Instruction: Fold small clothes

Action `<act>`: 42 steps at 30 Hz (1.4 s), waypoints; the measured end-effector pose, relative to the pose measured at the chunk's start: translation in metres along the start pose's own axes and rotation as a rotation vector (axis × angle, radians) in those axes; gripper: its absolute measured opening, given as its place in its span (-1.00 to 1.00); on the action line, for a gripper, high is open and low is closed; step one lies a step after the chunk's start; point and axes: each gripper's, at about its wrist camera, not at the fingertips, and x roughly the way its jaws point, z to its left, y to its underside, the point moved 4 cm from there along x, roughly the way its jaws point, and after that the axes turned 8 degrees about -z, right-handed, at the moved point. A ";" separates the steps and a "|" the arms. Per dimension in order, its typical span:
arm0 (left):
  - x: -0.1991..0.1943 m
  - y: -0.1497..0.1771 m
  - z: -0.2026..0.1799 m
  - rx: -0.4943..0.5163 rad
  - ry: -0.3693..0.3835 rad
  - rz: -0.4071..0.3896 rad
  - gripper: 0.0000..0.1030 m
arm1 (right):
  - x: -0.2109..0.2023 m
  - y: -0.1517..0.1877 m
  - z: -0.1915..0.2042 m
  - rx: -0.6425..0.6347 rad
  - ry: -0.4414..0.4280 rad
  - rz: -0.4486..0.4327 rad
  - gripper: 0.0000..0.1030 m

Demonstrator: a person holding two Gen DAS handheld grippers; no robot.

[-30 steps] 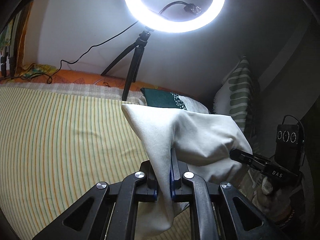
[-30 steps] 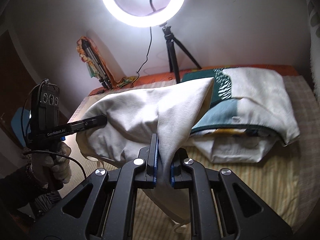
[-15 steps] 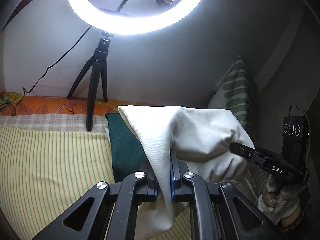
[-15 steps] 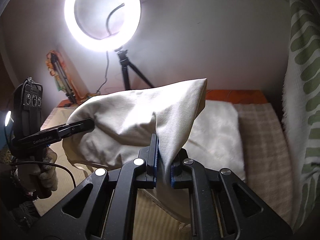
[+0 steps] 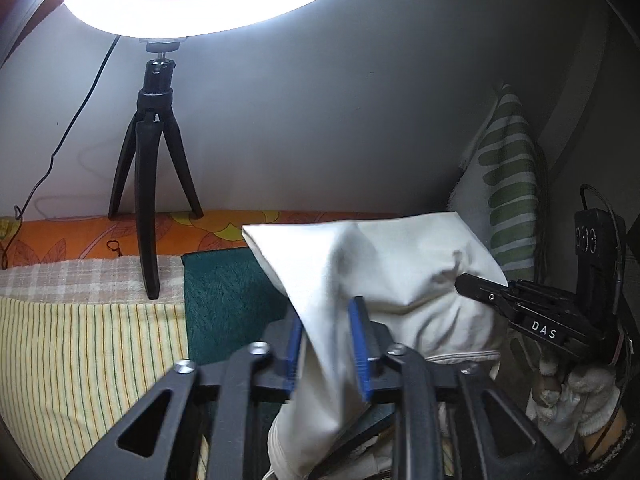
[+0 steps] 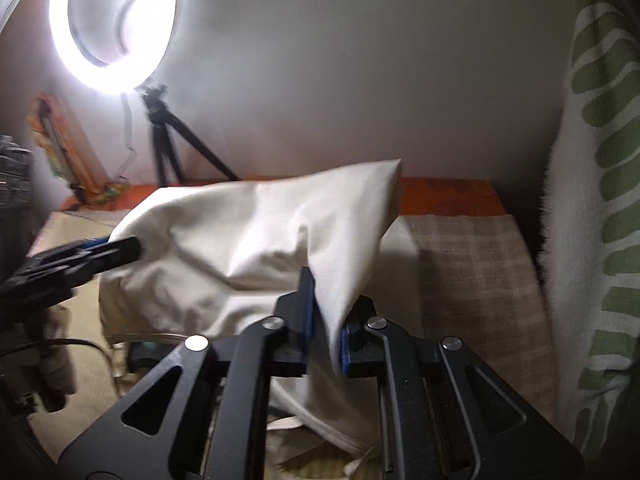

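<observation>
A cream white garment (image 5: 384, 276) hangs between both grippers, held up off the bed. In the left wrist view my left gripper (image 5: 328, 344) has its blue pads spread a little, with the cloth draped loosely between them. The right gripper (image 5: 480, 292) shows at the right, its tip at the garment's other edge. In the right wrist view the garment (image 6: 248, 240) rises to a point, and my right gripper (image 6: 324, 320) is shut on its edge. The left gripper (image 6: 104, 256) shows blurred at the left.
A ring light on a black tripod (image 5: 152, 184) stands at the head of the bed. A dark green cloth (image 5: 228, 296) lies on the striped yellow sheet (image 5: 92, 360). A green-and-white patterned pillow (image 6: 600, 200) leans at the right. The wall is close ahead.
Both grippers carried the garment forward and right, toward the wall and the folded pile. The left gripper's pads have parted from clamped to slightly spread.
</observation>
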 end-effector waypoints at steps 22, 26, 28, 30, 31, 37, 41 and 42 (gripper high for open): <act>-0.068 -0.005 -0.017 0.118 -0.069 -0.071 0.83 | -0.059 -0.011 0.016 0.040 0.090 -0.123 0.67; -0.089 -0.005 -0.023 0.129 -0.070 -0.083 0.88 | -0.074 -0.013 0.028 0.039 0.086 -0.140 0.70; -0.101 -0.004 -0.024 0.133 -0.067 -0.092 0.90 | -0.083 -0.013 0.036 0.035 0.081 -0.145 0.71; -0.114 -0.004 -0.024 0.136 -0.066 -0.099 0.91 | -0.093 -0.012 0.046 0.032 0.068 -0.148 0.73; -0.120 -0.004 -0.024 0.135 -0.065 -0.101 0.93 | -0.097 -0.011 0.051 0.030 0.066 -0.150 0.74; -0.166 -0.001 -0.018 0.141 -0.075 -0.133 0.95 | -0.127 -0.006 0.085 0.014 0.049 -0.169 0.83; -0.201 0.003 -0.009 0.137 -0.085 -0.153 0.99 | -0.150 0.000 0.110 0.010 0.047 -0.189 0.92; -0.208 0.005 -0.007 0.137 -0.088 -0.155 0.99 | -0.155 0.002 0.116 0.012 0.049 -0.194 0.95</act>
